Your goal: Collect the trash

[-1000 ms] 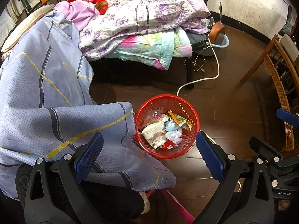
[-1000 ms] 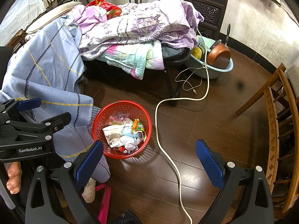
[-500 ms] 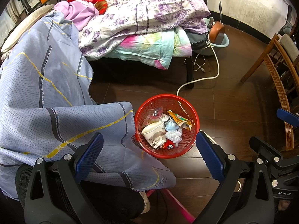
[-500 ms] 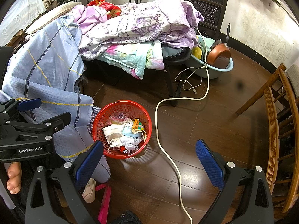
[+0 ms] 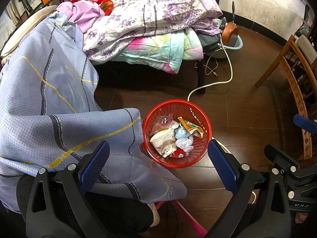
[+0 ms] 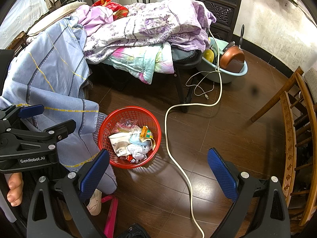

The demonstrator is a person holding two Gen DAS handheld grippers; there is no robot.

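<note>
A red mesh basket (image 5: 206, 136) stands on the dark wood floor, with trash (image 5: 174, 136) in it: a white paper cup, crumpled tissue, wrappers and a blue mask. It also shows in the right wrist view (image 6: 103, 136). My left gripper (image 5: 158, 166) is open and empty, held above the basket's near side. My right gripper (image 6: 158, 170) is open and empty, above bare floor just right of the basket. The left gripper's body (image 6: 29, 138) shows at the left of the right wrist view.
A blue sheet (image 5: 49, 103) hangs beside the basket's left rim. A bed piled with quilts (image 5: 150, 29) stands behind. A white cable (image 6: 178, 158) runs across the floor right of the basket. A basin with a pan (image 6: 229, 63) and a wooden chair (image 6: 293, 138) stand at the right.
</note>
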